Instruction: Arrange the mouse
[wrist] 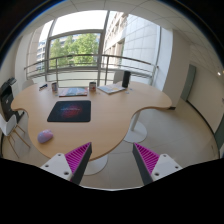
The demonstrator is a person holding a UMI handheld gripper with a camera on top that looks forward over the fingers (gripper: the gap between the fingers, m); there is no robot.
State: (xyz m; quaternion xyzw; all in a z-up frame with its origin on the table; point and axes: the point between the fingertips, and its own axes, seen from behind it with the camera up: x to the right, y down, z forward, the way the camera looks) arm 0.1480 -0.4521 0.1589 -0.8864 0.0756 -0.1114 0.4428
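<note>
Mouse [45,136] still off the mouse pad [69,110], sitting on the wooden desk [110,125] just beside its near left corner, well beyond the fingers. So basically nothing done yet, by the look of it. Gripper [113,160] wide open, holding nothing, touching nothing, hovering back from the desk edge.

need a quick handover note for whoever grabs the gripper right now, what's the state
Gripper: open, holding nothing, raised well back from the wooden desk.
Mouse: pale pink, lying on the bare desk near its front edge, ahead of the left finger and apart from the dark mouse pad, which lies further back.
Done: nothing visible yet; the mouse is untouched and not on the pad.
Left: probably approach the mouse, grasp it, and set it on the pad.
</note>
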